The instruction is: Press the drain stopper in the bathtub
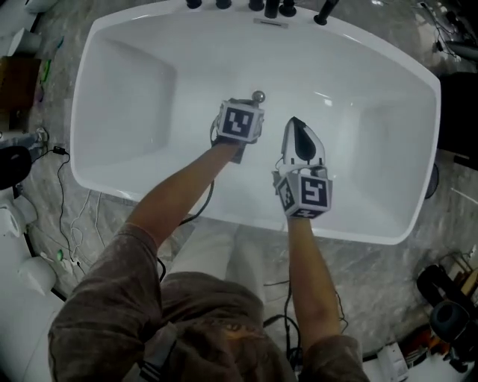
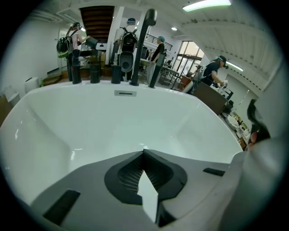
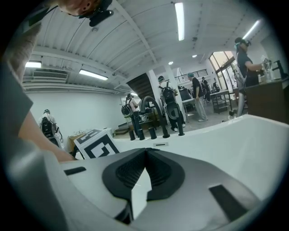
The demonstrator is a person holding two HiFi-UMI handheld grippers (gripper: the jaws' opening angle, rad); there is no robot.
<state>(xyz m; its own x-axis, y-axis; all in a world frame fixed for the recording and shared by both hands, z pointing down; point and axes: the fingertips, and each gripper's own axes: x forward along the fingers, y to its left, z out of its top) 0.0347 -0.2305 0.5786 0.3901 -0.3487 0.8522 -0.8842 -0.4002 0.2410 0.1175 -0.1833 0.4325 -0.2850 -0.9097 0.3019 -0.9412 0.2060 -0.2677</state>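
Right claw (image 1: 293, 123) closed — drain stopper (image 1: 258, 96) part-hidden.

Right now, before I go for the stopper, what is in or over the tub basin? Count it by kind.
Grippers: 2, left gripper and right gripper, both shut and empty
Drain stopper: 1
Overflow plate: 1
Total: 4

Bathtub (image 1: 84, 142): tap fittings (image 1: 272, 7) on far rim. Drain stopper (image 1: 258, 96) on tub bottom, toward far end. Left gripper (image 1: 246, 106) just before stopper; right gripper (image 1: 294, 124) to its right.
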